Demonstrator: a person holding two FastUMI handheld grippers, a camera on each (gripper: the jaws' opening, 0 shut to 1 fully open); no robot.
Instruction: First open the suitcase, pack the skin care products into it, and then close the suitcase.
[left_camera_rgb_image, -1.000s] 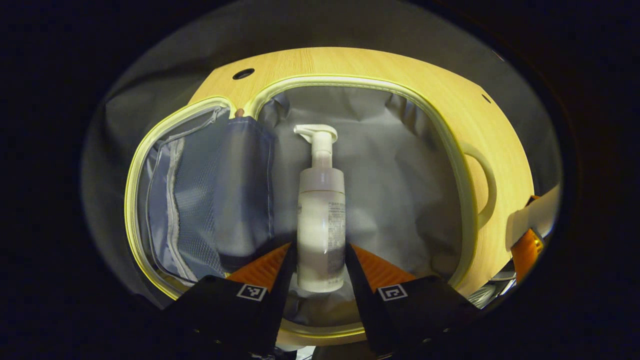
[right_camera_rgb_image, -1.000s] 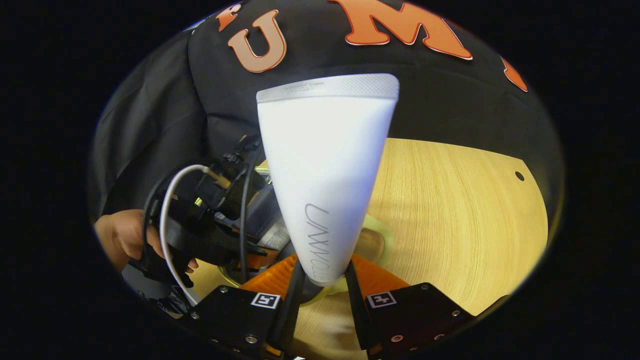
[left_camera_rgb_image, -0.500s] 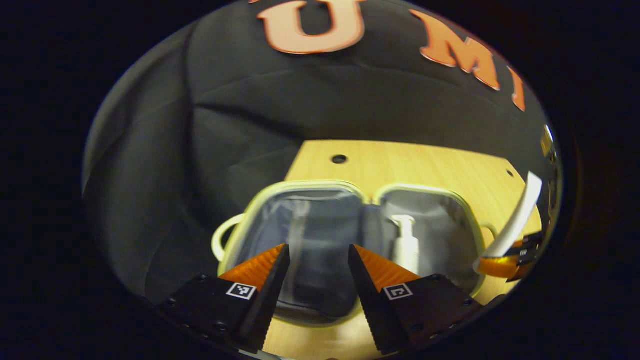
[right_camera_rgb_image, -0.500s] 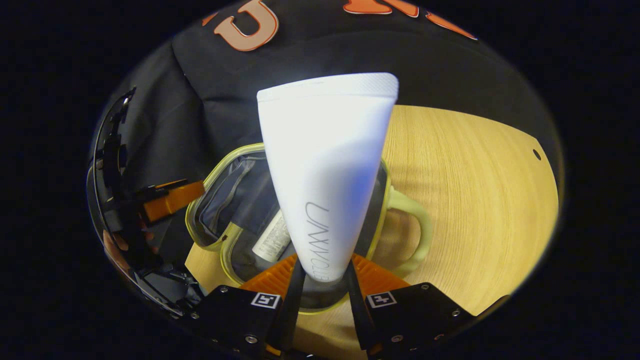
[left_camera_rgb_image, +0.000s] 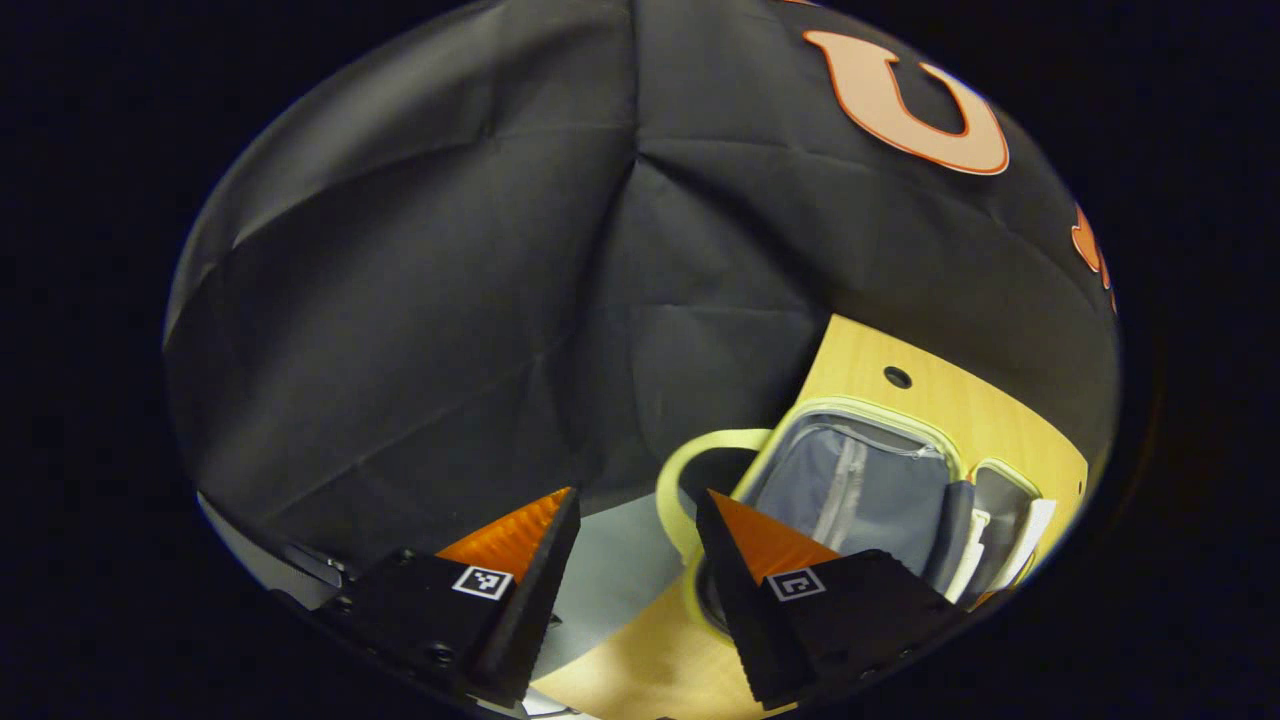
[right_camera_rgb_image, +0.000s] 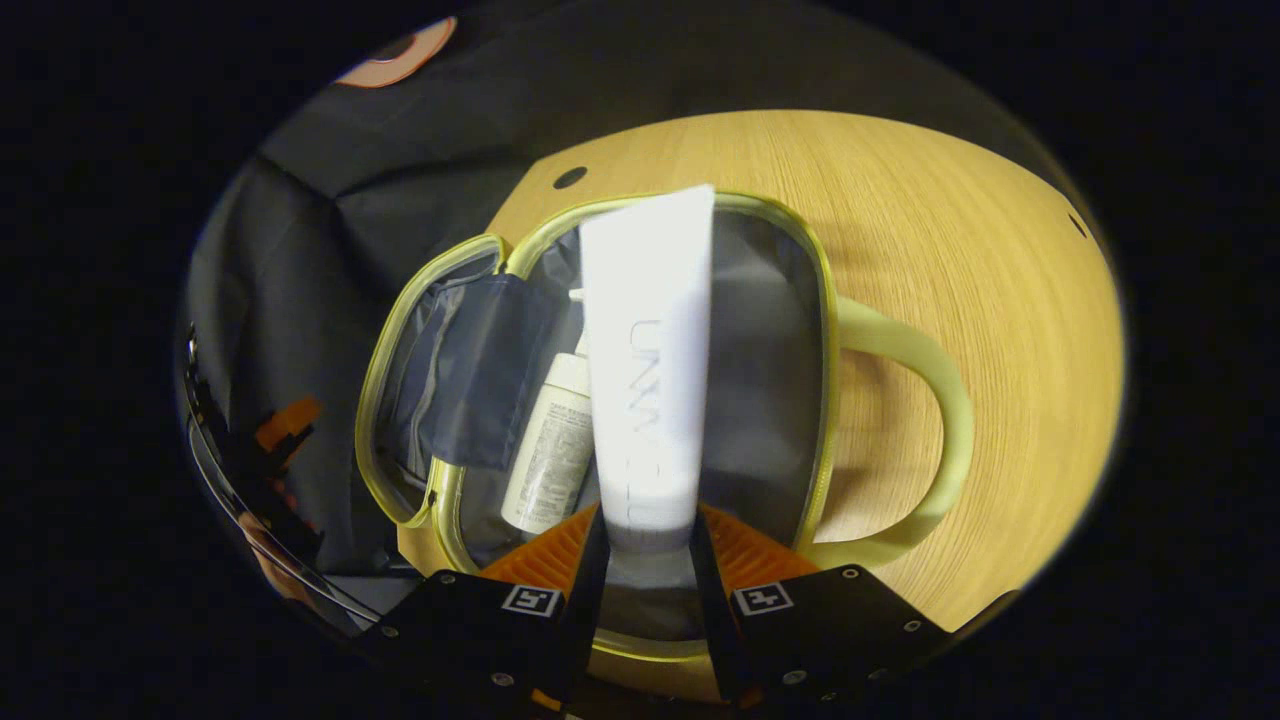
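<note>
Right gripper view: a white tube (right_camera_rgb_image: 645, 370) is clamped at its lower end between both fingers of the right gripper (right_camera_rgb_image: 645, 540) and is held over the open suitcase (right_camera_rgb_image: 800, 300), which lies flat on the wooden table (right_camera_rgb_image: 980, 260). A pump bottle (right_camera_rgb_image: 550, 450) is seen lying on the grey lining of the right half, just left of the tube. The left half, with its dark fabric pocket (right_camera_rgb_image: 480, 380), is spread toward the black cloth wall (right_camera_rgb_image: 300, 250). A pale handle (right_camera_rgb_image: 920, 410) is seen projecting from the case's right side. At the far left edge part of the other gripper is glimpsed, blurred.

Left gripper view: the left gripper (left_camera_rgb_image: 635, 520) is held with its fingers spread apart and nothing between them, off the left end of the table (left_camera_rgb_image: 860, 360). The suitcase (left_camera_rgb_image: 860, 480) is seen to the right, with a second handle (left_camera_rgb_image: 690, 470) close beside the right finger.
</note>
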